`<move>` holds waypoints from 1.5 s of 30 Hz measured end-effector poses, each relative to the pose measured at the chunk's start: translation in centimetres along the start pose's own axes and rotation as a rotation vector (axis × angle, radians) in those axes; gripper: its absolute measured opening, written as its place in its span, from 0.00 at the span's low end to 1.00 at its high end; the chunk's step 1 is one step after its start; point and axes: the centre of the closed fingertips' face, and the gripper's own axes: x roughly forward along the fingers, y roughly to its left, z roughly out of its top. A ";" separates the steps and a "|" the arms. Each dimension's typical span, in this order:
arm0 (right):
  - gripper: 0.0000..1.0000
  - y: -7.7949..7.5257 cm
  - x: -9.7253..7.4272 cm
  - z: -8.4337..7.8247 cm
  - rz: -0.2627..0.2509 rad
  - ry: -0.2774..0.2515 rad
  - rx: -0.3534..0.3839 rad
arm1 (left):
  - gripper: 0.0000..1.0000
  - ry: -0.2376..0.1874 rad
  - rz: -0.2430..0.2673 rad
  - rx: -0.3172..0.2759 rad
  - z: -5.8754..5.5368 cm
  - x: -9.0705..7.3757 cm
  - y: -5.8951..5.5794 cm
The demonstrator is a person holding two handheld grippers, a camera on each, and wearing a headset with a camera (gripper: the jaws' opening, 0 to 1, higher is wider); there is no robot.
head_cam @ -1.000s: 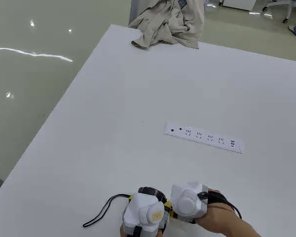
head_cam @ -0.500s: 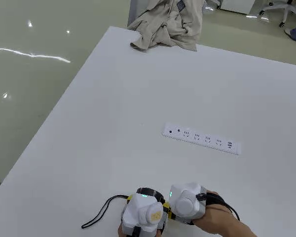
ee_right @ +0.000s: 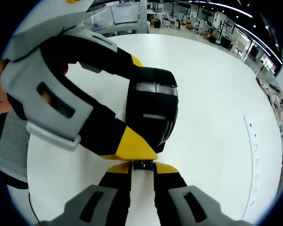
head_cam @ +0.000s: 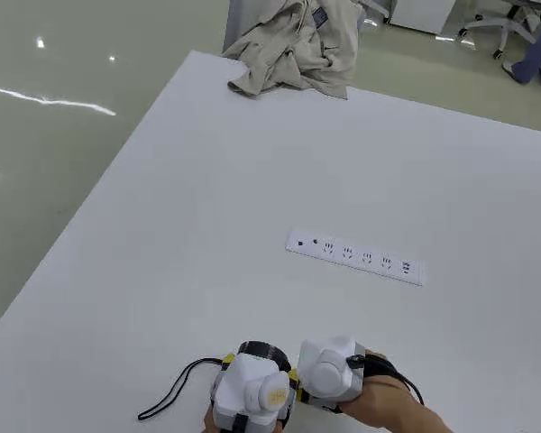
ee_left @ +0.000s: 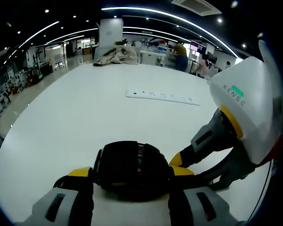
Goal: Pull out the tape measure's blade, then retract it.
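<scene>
Our left gripper clamps the tape measure, our right gripper pinches its blade tip; a crooked pull could free it.

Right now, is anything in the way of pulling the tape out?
Nothing visible is. The left gripper clamps the tape measure, and the right gripper pinches its blade tip. The table on the pulling side is bare. The power strip lies farther off.

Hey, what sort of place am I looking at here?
Probably a big open-plan office or lab: a long white worktable with a power strip, a glossy floor and ceiling strip lights.
</scene>
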 end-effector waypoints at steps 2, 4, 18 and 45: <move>0.21 0.0 0.0 0.0 -0.002 0.000 0.014 | 0.62 0.004 0.001 0.004 -0.1 -0.1 0.0; 0.22 0.2 0.0 0.0 -0.004 0.000 0.018 | 0.62 0.003 0.001 0.006 -0.1 -0.2 0.0; 0.31 -0.3 -0.2 -0.3 -0.088 -0.035 0.133 | 0.63 -0.011 -0.020 0.005 0.7 -0.6 0.1; 0.43 0.6 -2.2 -0.2 -0.194 -0.122 0.344 | 0.75 0.005 -0.040 0.012 0.0 -2.0 0.9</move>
